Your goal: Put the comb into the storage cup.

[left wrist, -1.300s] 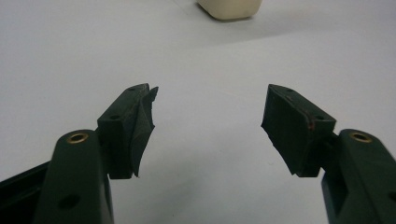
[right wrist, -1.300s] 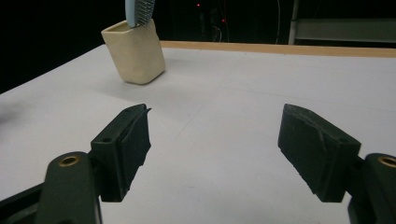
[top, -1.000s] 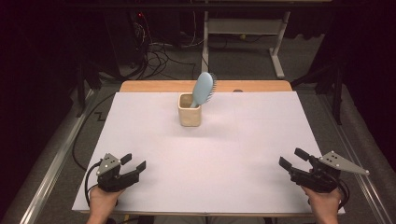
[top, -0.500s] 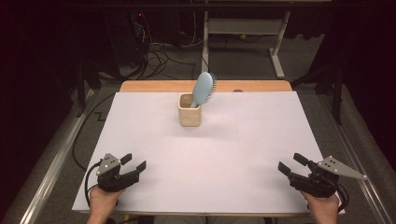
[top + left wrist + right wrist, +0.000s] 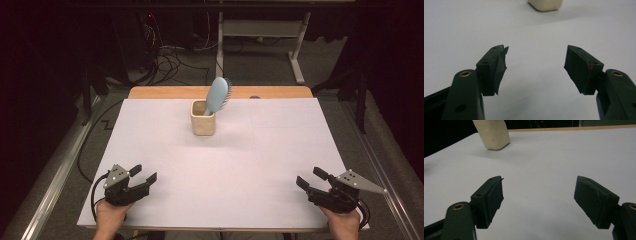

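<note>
A light blue hairbrush (image 5: 218, 95) stands head-up in a cream square cup (image 5: 203, 120) at the far middle of the white table (image 5: 225, 165). The cup's base shows at the top of the left gripper view (image 5: 545, 4) and at the upper left of the right gripper view (image 5: 492, 133). My left gripper (image 5: 143, 174) rests near the front left corner, open, nothing between its jaws (image 5: 535, 63). My right gripper (image 5: 312, 178) sits near the front right corner, also open and empty (image 5: 539, 195). Both are far from the cup.
A wooden strip (image 5: 150, 93) runs along the table's far edge. Beyond it are cables (image 5: 170, 57) on the floor and a desk frame (image 5: 260, 30). A metal rail (image 5: 55, 180) borders the left side.
The right gripper has drifted slightly toward the front edge of the table. The left gripper, the cup and the brush have stayed where they were.
</note>
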`<state>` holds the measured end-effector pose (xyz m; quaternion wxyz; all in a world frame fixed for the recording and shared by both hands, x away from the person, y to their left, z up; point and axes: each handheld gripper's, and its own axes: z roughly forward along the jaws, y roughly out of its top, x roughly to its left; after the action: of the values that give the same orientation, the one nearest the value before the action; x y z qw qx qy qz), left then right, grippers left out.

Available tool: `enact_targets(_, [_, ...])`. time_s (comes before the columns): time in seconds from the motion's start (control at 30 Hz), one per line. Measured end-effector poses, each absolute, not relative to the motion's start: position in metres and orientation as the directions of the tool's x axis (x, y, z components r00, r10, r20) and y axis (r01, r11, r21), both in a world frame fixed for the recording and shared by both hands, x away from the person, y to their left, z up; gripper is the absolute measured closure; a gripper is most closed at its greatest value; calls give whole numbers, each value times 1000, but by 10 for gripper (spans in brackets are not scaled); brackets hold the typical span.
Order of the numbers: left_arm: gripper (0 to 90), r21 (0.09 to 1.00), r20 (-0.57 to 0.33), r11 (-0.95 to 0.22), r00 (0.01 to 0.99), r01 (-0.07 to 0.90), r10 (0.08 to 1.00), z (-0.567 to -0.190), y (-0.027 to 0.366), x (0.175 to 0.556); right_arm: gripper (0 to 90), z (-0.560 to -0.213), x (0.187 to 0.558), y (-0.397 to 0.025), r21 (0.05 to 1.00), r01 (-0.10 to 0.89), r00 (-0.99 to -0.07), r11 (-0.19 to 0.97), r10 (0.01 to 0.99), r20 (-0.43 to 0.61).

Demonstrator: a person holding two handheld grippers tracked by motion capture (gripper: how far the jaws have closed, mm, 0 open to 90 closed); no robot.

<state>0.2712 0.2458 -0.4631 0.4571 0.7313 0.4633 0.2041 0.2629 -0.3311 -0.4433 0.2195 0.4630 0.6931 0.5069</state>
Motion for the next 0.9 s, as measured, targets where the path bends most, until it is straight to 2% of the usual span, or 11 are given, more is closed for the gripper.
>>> enact_targets(0.9, [343,857,-124,-154,486,492,865,-464,246,272,241,-458,270,-333,898,436,-455,61,876,162])
